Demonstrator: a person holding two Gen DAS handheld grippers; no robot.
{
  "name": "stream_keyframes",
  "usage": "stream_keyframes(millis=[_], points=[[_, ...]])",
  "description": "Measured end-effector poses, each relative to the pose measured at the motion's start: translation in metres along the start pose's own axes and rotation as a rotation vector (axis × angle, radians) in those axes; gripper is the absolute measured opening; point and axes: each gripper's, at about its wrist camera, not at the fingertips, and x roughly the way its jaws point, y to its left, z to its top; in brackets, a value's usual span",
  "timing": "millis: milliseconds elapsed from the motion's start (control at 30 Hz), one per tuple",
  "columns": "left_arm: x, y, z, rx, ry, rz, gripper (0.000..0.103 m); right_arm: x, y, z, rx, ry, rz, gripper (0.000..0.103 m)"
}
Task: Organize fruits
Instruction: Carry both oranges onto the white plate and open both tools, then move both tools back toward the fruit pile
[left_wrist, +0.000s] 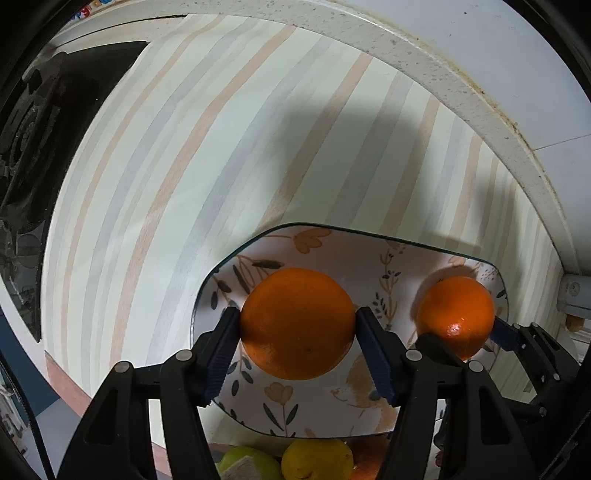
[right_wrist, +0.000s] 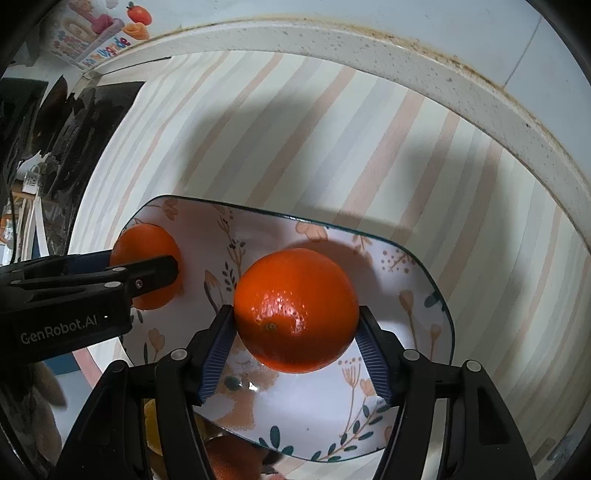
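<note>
A floral plate (left_wrist: 332, 251) lies on the striped tabletop; it also shows in the right wrist view (right_wrist: 413, 295). My left gripper (left_wrist: 297, 328) is shut on an orange (left_wrist: 297, 323) and holds it over the plate's left part. My right gripper (right_wrist: 295, 321) is shut on a second orange (right_wrist: 295, 310) over the plate's right part. In the left wrist view the right gripper (left_wrist: 458, 332) and its orange (left_wrist: 456, 314) show at the right. In the right wrist view the left gripper (right_wrist: 144, 273) and its orange (right_wrist: 144, 243) show at the left.
A green fruit (left_wrist: 247, 461), a yellow lemon (left_wrist: 317, 459) and another orange (left_wrist: 365, 465) lie below the plate's near edge. The striped tablecloth (left_wrist: 184, 166) runs to a speckled white counter rim (left_wrist: 461, 81). A black stove (left_wrist: 44, 147) sits at the left.
</note>
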Motion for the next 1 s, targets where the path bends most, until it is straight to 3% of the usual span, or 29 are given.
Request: stream_keyframes(millis=[67,367,600,1000], points=[[-0.005,0.0,-0.003,-0.002,-0.019,0.007,0.09,-0.006,-0.001,-0.003,0.008,-0.011,-0.009,0.095],[-0.048,0.005,-0.035,-0.002,-0.13,0.058,0.09,-0.046,-0.007,-0.027,-0.003,-0.032,-0.089,0.095],[-0.096,0.013,-0.091,-0.034,-0.252,0.102,0.09,-0.087,-0.007,-0.066,-0.023,-0.091,-0.108,0.095],[-0.158,-0.014,-0.185,-0.053,-0.428,0.115,0.09,-0.162,0.004,-0.138,-0.058,-0.226,-0.088,0.095]])
